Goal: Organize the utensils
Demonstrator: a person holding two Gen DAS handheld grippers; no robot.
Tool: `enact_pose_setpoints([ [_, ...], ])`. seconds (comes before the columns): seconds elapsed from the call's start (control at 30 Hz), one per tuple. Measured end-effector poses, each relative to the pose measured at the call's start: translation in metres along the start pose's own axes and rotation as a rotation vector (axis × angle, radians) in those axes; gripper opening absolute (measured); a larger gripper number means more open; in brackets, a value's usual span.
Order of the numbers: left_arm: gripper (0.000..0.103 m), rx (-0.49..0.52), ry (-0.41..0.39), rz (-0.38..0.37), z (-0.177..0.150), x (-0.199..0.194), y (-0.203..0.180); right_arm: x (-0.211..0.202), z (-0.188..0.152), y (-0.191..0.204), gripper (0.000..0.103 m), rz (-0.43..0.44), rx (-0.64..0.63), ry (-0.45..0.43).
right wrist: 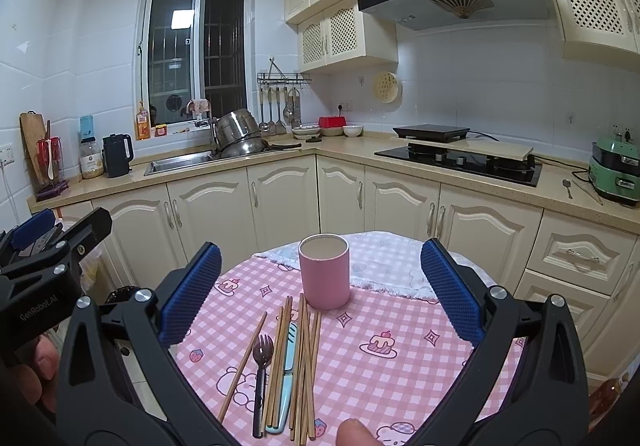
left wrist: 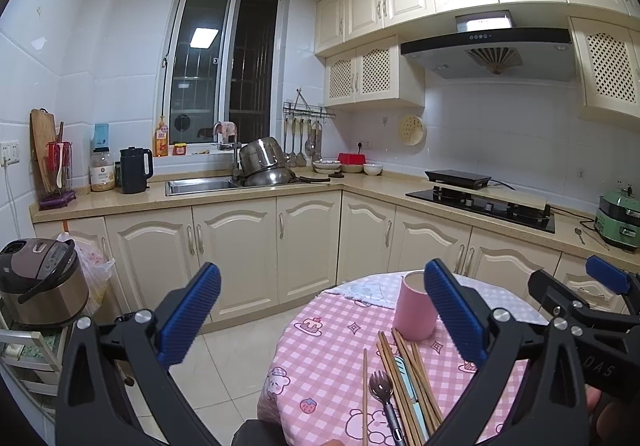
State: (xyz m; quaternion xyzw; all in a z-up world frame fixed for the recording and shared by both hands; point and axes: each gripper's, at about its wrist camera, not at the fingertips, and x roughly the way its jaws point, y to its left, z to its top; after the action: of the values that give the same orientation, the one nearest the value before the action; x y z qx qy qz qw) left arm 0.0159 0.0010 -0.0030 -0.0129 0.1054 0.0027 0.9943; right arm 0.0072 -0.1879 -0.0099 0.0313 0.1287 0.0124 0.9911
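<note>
Both grippers, left (left wrist: 320, 322) and right (right wrist: 320, 294), gape empty over chopsticks (right wrist: 304, 358) lying before the cup (right wrist: 324, 272) (thin, stiff, light, probably slippery; pinch mid-length).

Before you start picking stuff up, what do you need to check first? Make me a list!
1. Pink cup upright, open end up: ok.
2. Cup empty: cannot tell.
3. Right gripper open, holding nothing: ok.
4. Left gripper open, holding nothing: ok.
5. Chopsticks, spork and the light blue utensil lie on the table in front of the cup: ok.
6. Chopsticks separated for one-at-a-time picking: not ok, most are bunched.
</note>
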Motion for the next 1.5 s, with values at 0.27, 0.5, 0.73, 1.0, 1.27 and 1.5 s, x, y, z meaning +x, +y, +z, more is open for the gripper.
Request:
enact_pose_setpoints([
  [0.27,0.099,0.011,0.050,0.011,-0.001,0.018,-0.001,0.021,-0.001,-0.006,0.097,0.015,0.007,0.043],
  [0.5,0.099,0.008,0.098,0.017,-0.001,0.040,-0.004,0.043,0.001,-0.014,0.097,0.012,0.014,0.090],
  [0.73,0.099,0.026,0.084,-0.019,0.008,0.047,-0.010,0.040,0.010,-0.009,0.097,-0.013,0.010,0.091],
  [1.0,0.099,0.058,0.297,-0.048,-0.030,0.104,-0.007,0.077,-0.021,-0.023,0.097,-0.066,0.025,0.254],
  [1.27,0.099,0.107,0.459,-0.021,-0.078,0.146,-0.009,0.124,-0.051,-0.039,0.097,-0.002,0.022,0.414],
  [1.5,0.099,0.163,0.654,-0.062,-0.129,0.185,-0.020,0.168,-0.087,-0.059,0.097,0.009,0.021,0.572],
])
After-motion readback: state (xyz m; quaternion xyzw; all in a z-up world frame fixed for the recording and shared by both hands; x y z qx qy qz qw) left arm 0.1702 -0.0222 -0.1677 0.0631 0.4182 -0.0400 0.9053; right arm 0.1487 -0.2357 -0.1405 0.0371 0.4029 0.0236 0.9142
